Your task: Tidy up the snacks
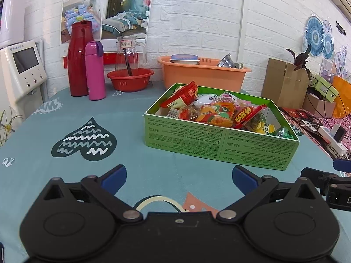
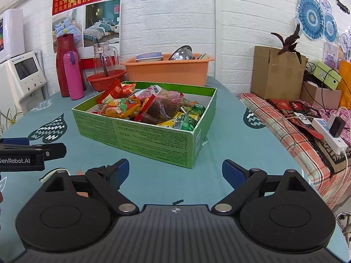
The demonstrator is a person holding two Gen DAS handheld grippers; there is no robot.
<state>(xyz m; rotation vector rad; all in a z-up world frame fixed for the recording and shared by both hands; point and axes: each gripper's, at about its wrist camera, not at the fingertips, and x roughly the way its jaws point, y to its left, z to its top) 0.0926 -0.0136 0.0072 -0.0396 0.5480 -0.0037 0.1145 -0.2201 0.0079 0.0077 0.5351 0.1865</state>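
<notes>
Snacks (image 2: 153, 107) — light, crinkly, slippery packets heaped in green box (image 1: 219, 140) mid-surface; pinch sealed edge. Left claw (image 1: 178, 176), right claw (image 2: 175, 171) both released, empty.

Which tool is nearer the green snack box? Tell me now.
Right, slightly. The right tool sits just in front of the green snack box's near corner; the left tool is lower-left of it, farther back.

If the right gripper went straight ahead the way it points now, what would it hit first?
Probably the near wall of the green snack box, which sits just ahead of the open right gripper across bare tablecloth; depth is uncertain.
</notes>
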